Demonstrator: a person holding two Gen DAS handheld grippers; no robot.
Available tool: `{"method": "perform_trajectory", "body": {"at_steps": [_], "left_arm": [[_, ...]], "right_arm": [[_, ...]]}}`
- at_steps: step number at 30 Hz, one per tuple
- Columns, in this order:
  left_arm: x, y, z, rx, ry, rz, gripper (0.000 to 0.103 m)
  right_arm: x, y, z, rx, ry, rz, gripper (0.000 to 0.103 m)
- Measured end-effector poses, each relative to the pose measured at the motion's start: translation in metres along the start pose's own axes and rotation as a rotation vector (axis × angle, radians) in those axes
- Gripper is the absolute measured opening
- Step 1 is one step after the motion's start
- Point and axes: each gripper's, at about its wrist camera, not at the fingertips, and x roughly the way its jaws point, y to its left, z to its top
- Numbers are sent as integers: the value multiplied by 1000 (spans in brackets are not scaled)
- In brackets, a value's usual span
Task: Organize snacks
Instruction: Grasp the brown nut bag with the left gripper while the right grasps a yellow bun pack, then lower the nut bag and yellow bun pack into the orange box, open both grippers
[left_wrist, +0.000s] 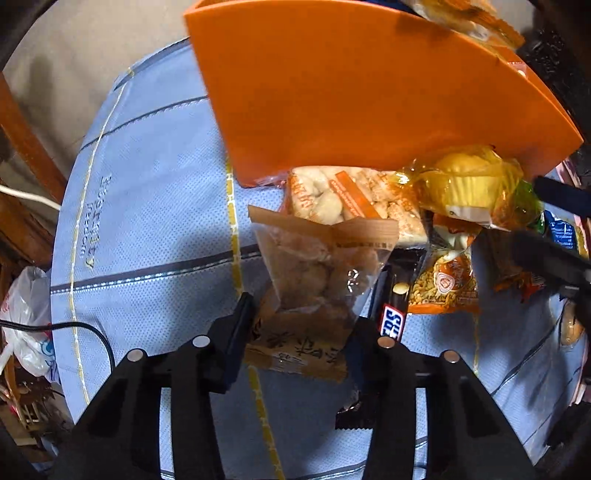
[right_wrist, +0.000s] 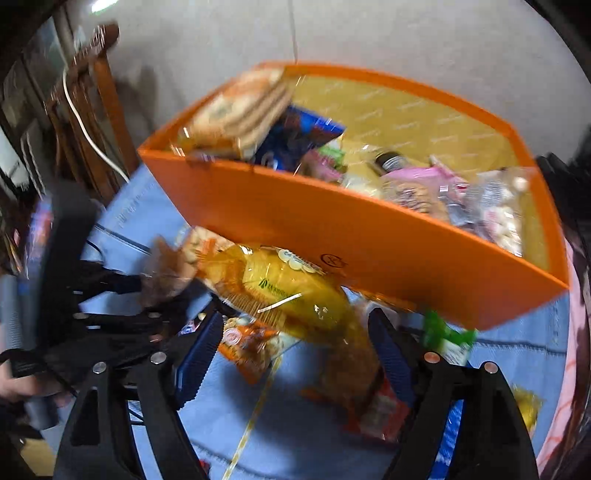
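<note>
Left wrist view shows the left gripper (left_wrist: 301, 325) clamped on a brown-topped clear snack bag (left_wrist: 314, 273) over the blue tablecloth (left_wrist: 147, 229) before the orange box (left_wrist: 351, 92), while the right gripper (right_wrist: 295, 354) hangs spread wide around a yellow cake packet (right_wrist: 288, 288), its pads not pressing it.

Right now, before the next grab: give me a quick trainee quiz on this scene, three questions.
1. True or false: the orange box is empty.
2. What sits between the fingers of the left gripper? A) a soda can B) the brown-paper snack bag C) a banana
3. What colour is the cloth under the loose snacks?

Key: 1 false, it holds several packets. 2 B. 3 light blue.
</note>
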Motion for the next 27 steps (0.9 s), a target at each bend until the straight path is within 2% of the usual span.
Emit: {"method": "perform_trajectory", "body": {"at_steps": [3, 5, 7, 10, 15, 18, 22, 27], "left_arm": [[1, 3, -1, 3, -2, -1, 44], [4, 8, -1, -5, -1, -6, 44], [2, 9, 3, -13, 2, -10, 44], [3, 14, 2, -24, 10, -4, 43], [-9, 12, -1, -31, 5, -4, 41], [-30, 12, -1, -34, -27, -18, 41], [-71, 14, 4, -40, -103, -32, 41], [-133, 5, 37, -29, -241, -80, 41]], "right_arm": [[18, 4, 9, -14, 5, 27, 80], [27, 7, 11, -6, 46, 53, 76], [28, 9, 11, -16, 62, 46, 62], [14, 3, 3, 15, 53, 83, 50], [-40, -13, -11, 84, -36, 151, 48], [-74, -25, -15, 115, -100, 178, 48], [-123, -54, -11, 166, -207, 181, 48], [-151, -86, 8, 205, -300, 147, 48]]}}
